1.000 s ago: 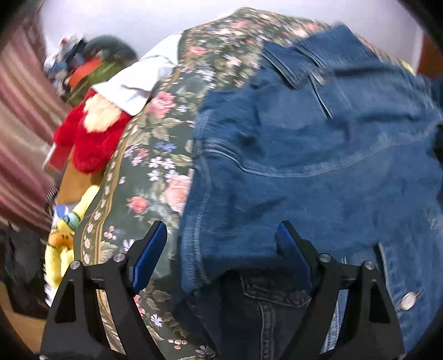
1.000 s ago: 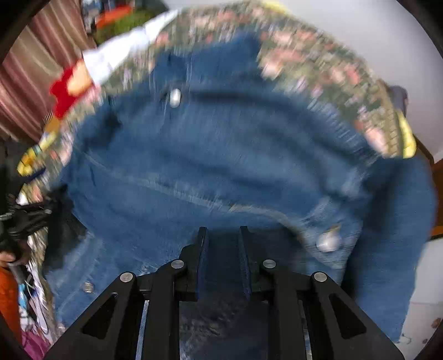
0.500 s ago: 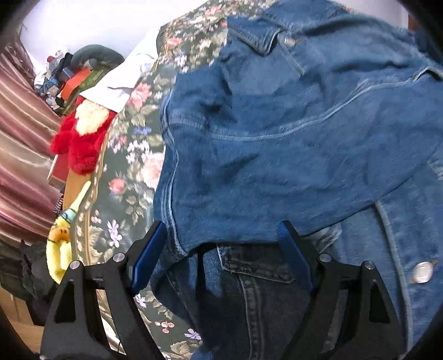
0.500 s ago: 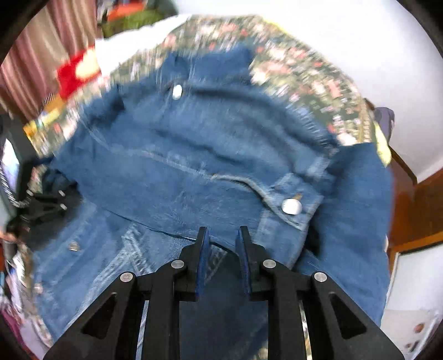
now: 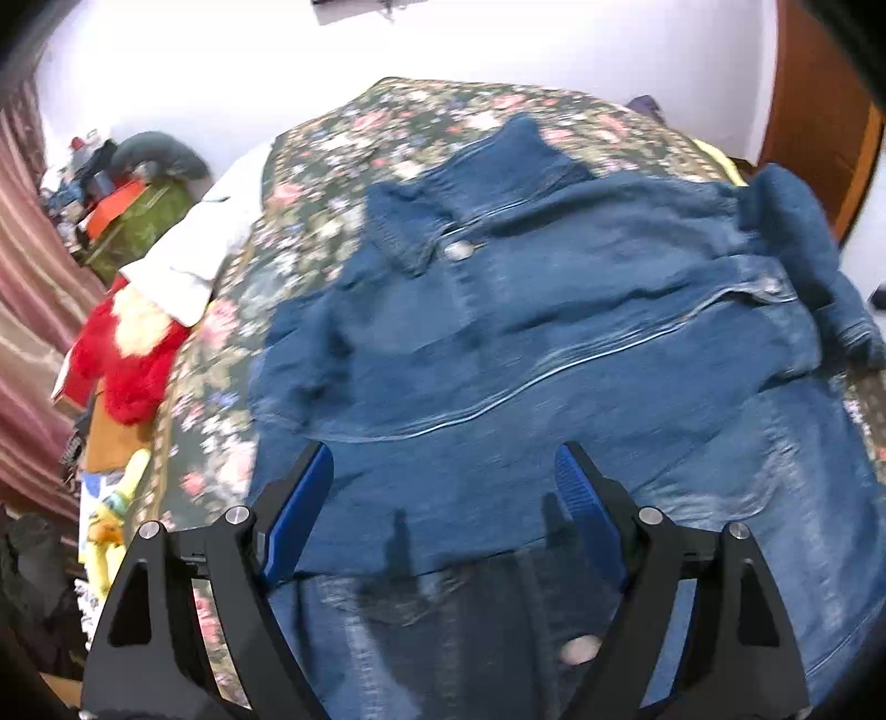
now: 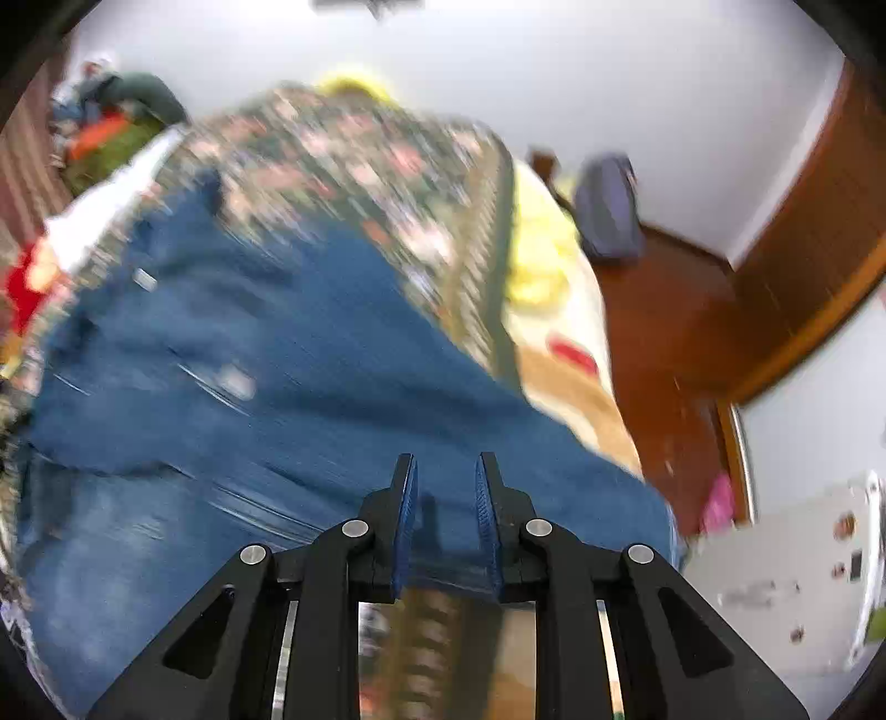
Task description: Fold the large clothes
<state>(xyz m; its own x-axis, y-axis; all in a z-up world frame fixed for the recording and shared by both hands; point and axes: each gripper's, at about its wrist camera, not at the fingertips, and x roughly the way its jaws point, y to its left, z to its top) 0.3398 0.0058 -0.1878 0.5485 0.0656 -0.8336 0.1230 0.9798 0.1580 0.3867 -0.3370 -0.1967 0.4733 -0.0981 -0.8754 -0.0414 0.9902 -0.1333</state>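
Where floral dark-green bedspread covers bed: blue denim jacket spread flat, collar twd white wall. Red plush toy + white cloth at bed's left edge. Wooden door frame right. Left gripper jaws wide apart, empty, above jacket. Right gripper jaws nearly together, no denim pinched.

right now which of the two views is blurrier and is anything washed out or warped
The right wrist view is blurrier: the denim jacket and floral bedspread smear into streaks, though the right gripper stays crisp. The left wrist view is only mildly soft on the jacket, but the white wall is overexposed. Both views bulge with fisheye distortion and have dark corners.
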